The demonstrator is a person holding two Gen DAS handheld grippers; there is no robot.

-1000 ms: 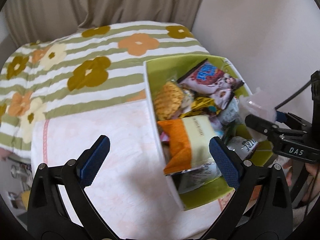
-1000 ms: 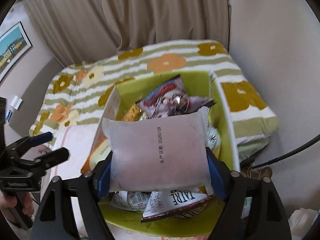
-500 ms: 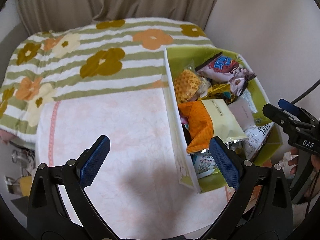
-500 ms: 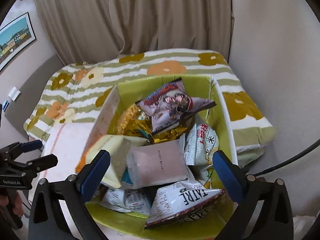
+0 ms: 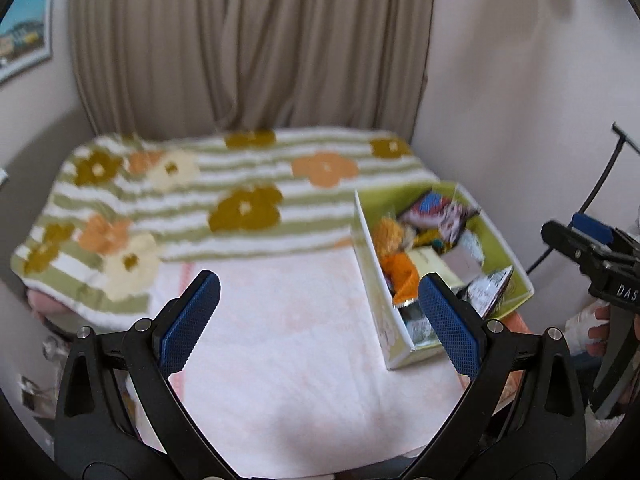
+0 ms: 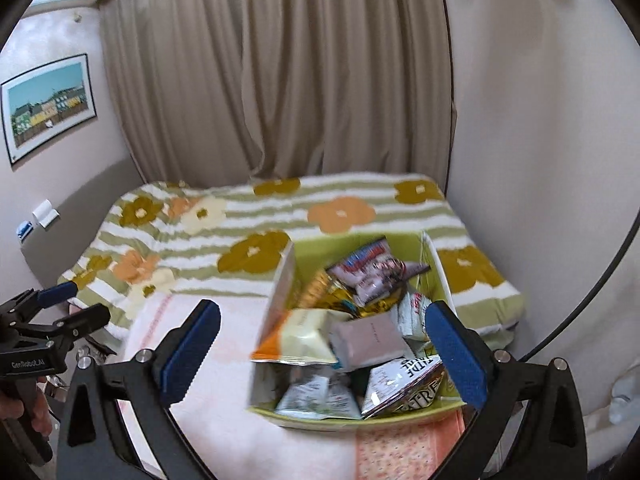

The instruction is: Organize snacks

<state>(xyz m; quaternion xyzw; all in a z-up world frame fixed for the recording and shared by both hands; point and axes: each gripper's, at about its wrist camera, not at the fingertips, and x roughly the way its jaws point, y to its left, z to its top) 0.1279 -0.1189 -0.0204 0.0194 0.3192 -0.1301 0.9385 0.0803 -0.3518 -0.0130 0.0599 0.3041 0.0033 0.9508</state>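
Observation:
A green box (image 6: 438, 268) full of snack packets stands on a pale pink cloth (image 6: 224, 412) on the bed; it also shows in the left wrist view (image 5: 516, 264). A pale pink packet (image 6: 370, 338) lies on top of the pile, beside an orange and cream bag (image 6: 300, 338) and a red and blue bag (image 6: 370, 270). My right gripper (image 6: 322, 356) is open and empty, raised above and in front of the box. My left gripper (image 5: 320, 320) is open and empty over the pink cloth (image 5: 280, 340), left of the box.
A green-striped floral blanket (image 6: 248, 224) covers the bed behind the cloth. Beige curtains (image 6: 280, 80) hang at the back, a wall (image 6: 540, 140) is at the right. A framed picture (image 6: 48, 106) hangs on the left wall. A black cable (image 5: 600, 184) runs at the right.
My right gripper has opened and let go of the pale pink packet, which now lies in the box. Both grippers have pulled back and up, away from the box.

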